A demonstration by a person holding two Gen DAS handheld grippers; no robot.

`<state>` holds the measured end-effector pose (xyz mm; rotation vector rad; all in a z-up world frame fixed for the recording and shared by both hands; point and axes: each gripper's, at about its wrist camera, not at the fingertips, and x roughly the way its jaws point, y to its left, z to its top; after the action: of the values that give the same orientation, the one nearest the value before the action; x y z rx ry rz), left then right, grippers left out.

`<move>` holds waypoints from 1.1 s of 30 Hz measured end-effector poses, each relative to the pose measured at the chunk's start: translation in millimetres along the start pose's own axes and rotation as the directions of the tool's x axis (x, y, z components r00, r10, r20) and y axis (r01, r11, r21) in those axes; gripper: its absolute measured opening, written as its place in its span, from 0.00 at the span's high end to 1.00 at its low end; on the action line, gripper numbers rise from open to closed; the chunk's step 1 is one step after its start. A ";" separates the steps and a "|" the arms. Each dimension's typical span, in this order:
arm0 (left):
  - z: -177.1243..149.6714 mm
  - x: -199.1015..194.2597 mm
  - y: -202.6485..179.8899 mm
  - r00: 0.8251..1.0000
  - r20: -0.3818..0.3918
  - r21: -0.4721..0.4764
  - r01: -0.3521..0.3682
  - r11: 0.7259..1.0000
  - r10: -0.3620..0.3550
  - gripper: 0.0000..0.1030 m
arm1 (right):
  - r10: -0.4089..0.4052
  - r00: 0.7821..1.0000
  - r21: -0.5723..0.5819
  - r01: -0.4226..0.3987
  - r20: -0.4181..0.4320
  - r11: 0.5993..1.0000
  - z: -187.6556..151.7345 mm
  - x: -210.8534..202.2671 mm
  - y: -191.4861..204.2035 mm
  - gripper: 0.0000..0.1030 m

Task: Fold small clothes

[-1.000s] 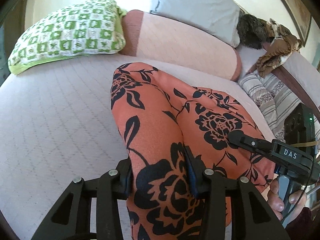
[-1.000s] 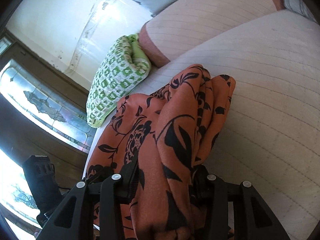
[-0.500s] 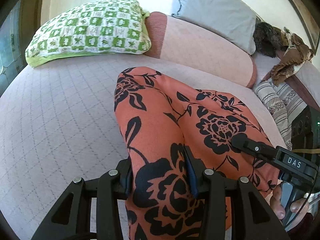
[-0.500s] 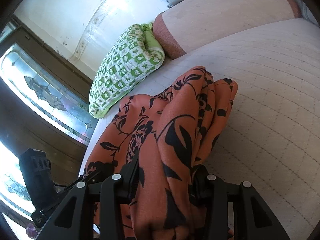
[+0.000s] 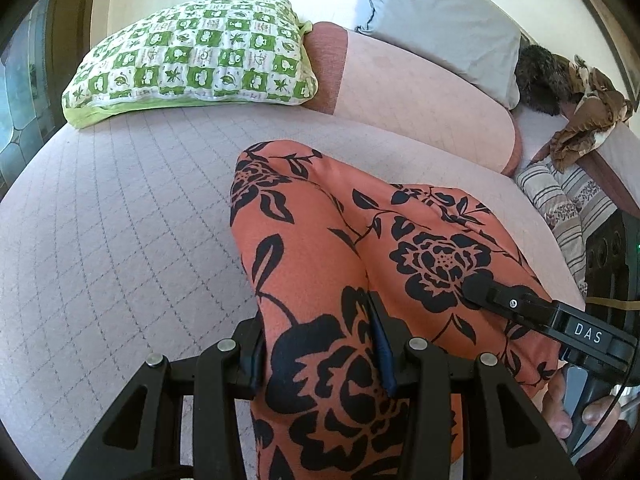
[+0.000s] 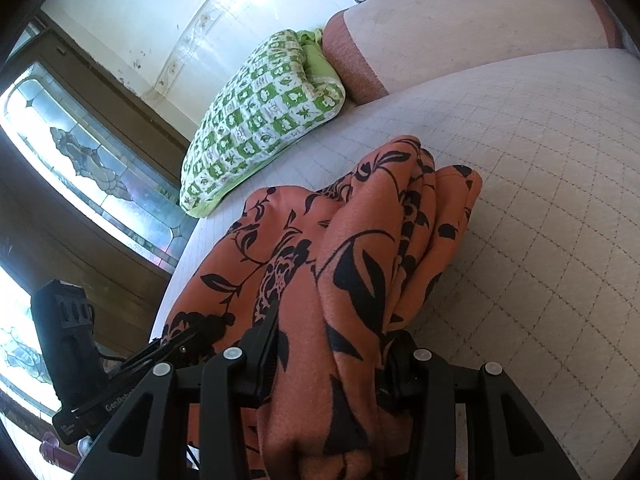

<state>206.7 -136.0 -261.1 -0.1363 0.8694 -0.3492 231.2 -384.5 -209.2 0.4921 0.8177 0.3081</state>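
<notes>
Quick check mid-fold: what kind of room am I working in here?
Most likely a bedroom: the orange floral garment lies on a quilted bed, with a green checked pillow and pink bolster at its head.

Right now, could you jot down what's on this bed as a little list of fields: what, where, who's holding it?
garment: orange cloth with black flowers, bunched, partly on the bed
left claw: clamped on the cloth
right claw: clamped on a thick fold of it
pillow: green and white, at the bed's far end
bolster: pink, beside the pillow
</notes>
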 end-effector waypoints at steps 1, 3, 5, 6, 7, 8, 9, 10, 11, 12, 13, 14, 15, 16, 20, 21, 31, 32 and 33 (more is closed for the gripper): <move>-0.3 -0.2 -0.1 1.000 -0.004 0.001 0.000 1.000 0.000 0.56 | -0.001 1.000 -0.005 0.001 -0.007 1.000 -0.7 0.3 0.3 0.57; -0.6 0.1 -1.3 1.000 -0.015 0.005 -0.004 1.000 0.004 0.56 | -0.006 1.000 -0.008 0.006 -0.021 1.000 -2.2 1.5 0.1 0.57; -0.9 0.5 -1.9 1.000 -0.021 0.008 -0.008 1.000 0.008 0.56 | -0.010 0.999 -0.008 0.010 -0.033 1.000 -3.6 1.4 -1.1 0.57; -1.3 0.6 -2.1 1.000 -0.024 0.011 -0.011 1.000 0.011 0.56 | -0.013 0.999 -0.010 0.013 -0.037 1.000 -4.1 1.9 -1.0 0.57; -1.5 2.1 -1.6 1.000 -0.028 0.012 -0.013 1.000 0.014 0.56 | -0.016 0.999 -0.013 0.015 -0.040 1.000 -4.4 2.5 -0.7 0.57; -1.8 3.5 -1.0 0.999 -0.034 0.011 -0.015 1.000 0.016 0.56 | -0.019 0.999 -0.016 0.019 -0.046 1.000 -4.7 3.9 -0.5 0.57; -2.5 5.5 0.0 0.999 -0.043 0.009 -0.017 1.000 0.018 0.56 | -0.023 0.998 -0.015 0.022 -0.051 1.000 -5.1 4.7 -0.8 0.57; -3.5 8.0 1.5 0.998 -0.053 0.006 -0.020 1.000 0.020 0.56 | -0.029 0.998 -0.013 0.028 -0.061 1.000 -5.5 7.3 -1.7 0.57; -4.7 10.4 2.4 0.998 -0.063 0.004 -0.023 1.000 0.023 0.56 | -0.038 0.997 -0.011 0.037 -0.074 0.999 -6.0 10.5 -2.7 0.57; -5.8 12.3 3.0 0.997 -0.070 0.004 -0.028 1.000 0.028 0.56 | -0.047 0.995 -0.010 0.047 -0.085 0.999 -6.7 13.2 -3.5 0.57; -5.9 13.0 3.0 0.997 -0.072 0.005 -0.031 1.000 0.031 0.56 | -0.054 0.994 -0.011 0.053 -0.090 0.999 -6.9 14.9 -3.9 0.57; -6.0 13.2 3.4 0.997 -0.072 0.006 -0.030 1.000 0.031 0.56 | -0.058 0.994 -0.013 0.057 -0.092 0.998 -7.0 15.8 -4.0 0.57; -6.8 13.0 3.7 0.997 -0.072 0.007 -0.029 1.000 0.030 0.56 | -0.060 0.994 -0.015 0.059 -0.092 0.998 -7.3 16.0 -4.1 0.57; -7.0 13.5 4.1 0.997 -0.073 0.007 -0.029 1.000 0.029 0.56 | -0.061 0.994 -0.015 0.059 -0.092 0.998 -7.3 16.0 -4.4 0.57; -7.8 15.0 4.9 0.996 -0.082 0.001 -0.032 1.000 0.032 0.56 | -0.068 0.993 -0.012 0.067 -0.101 0.998 -8.4 17.7 -5.6 0.57; -8.1 15.0 5.2 0.996 -0.083 0.001 -0.032 1.000 0.032 0.55 | -0.071 0.992 -0.014 0.070 -0.102 0.997 -7.9 18.9 -5.3 0.57; -9.7 24.2 6.5 0.993 -0.094 -0.011 -0.073 0.997 0.072 0.42 | -0.115 0.985 -0.011 0.115 -0.124 0.993 -12.8 28.9 -6.5 0.54; -10.7 25.0 6.0 0.992 -0.090 -0.003 -0.090 0.996 0.090 0.38 | -0.120 0.985 -0.004 0.120 -0.126 0.993 -13.2 29.8 -7.6 0.53; -11.5 25.7 5.4 0.991 -0.085 0.004 -0.107 0.994 0.107 0.33 | -0.125 0.984 0.004 0.126 -0.125 0.992 -13.8 30.3 -8.7 0.49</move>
<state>214.5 -139.8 -288.4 -0.0756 0.9568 -0.2557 241.1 -374.3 -240.6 0.4331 0.9681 0.2194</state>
